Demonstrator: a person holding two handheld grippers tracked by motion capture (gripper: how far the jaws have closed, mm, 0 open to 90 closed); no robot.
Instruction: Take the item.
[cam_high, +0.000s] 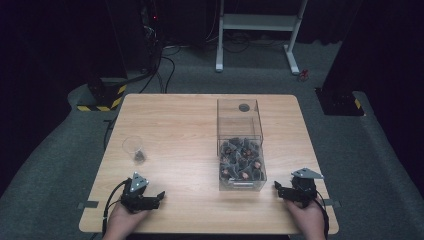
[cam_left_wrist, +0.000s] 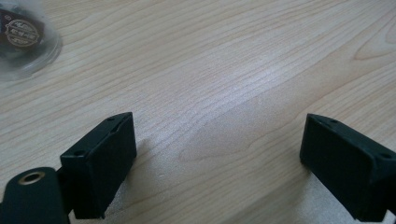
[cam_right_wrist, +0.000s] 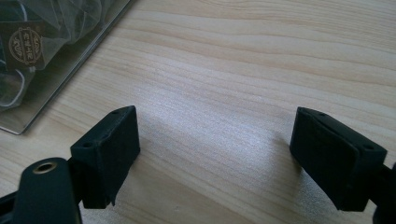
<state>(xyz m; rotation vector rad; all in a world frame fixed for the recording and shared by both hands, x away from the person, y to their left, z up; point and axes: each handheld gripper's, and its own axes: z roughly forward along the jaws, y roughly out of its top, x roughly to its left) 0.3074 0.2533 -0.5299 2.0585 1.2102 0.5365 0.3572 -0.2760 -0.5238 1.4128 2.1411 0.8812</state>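
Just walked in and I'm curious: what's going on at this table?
A person sits at a wooden table with a two-jaw gripper in each hand. The left gripper and right gripper both rest near the front edge, jaws open and empty. Between them stands a clear box holding small dark packets; a clear cup to the left holds one packet. Nothing is being held.

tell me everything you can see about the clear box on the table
The clear box is a tall, transparent case, seemingly acrylic, standing upright on the wooden table, right of centre. A dark round spot shows near its top at the back. Its lower part holds a heap of small dark packets with round labels; the upper part is empty. The right gripper view shows its near edge resting flat on the wood. Nothing else touches it; the right hand-held gripper lies just beside it.
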